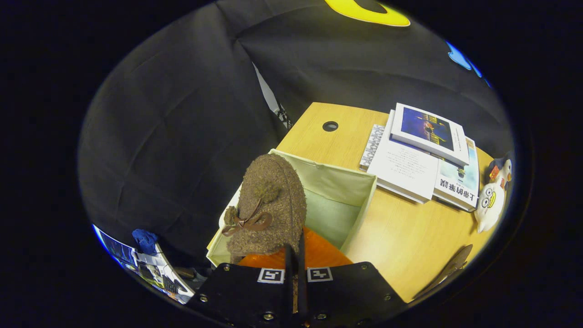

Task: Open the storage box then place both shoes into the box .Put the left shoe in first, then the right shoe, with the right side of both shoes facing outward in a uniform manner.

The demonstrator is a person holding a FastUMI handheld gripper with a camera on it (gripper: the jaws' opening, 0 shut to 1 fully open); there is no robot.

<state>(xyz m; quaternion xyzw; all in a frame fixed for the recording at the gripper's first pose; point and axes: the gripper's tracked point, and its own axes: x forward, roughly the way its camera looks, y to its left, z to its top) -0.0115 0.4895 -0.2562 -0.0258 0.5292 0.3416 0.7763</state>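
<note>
The claw (pixel 295 255) has its two fingers drawn almost together, pinching the rim of a brown fuzzy shoe (pixel 268 205) with an orange lining. The shoe hangs just ahead of the fingers, toe pointing away, over the near end of the open pale fabric storage box (pixel 339 191) on the wooden desk (pixel 410 241). A small brown bow sits on the shoe's upper. The claw's body hides the shoe's heel and the box's near wall. Beyond the box lie stacked books (pixel 423 155), with a white plush toy (pixel 493 196) beside them.
</note>
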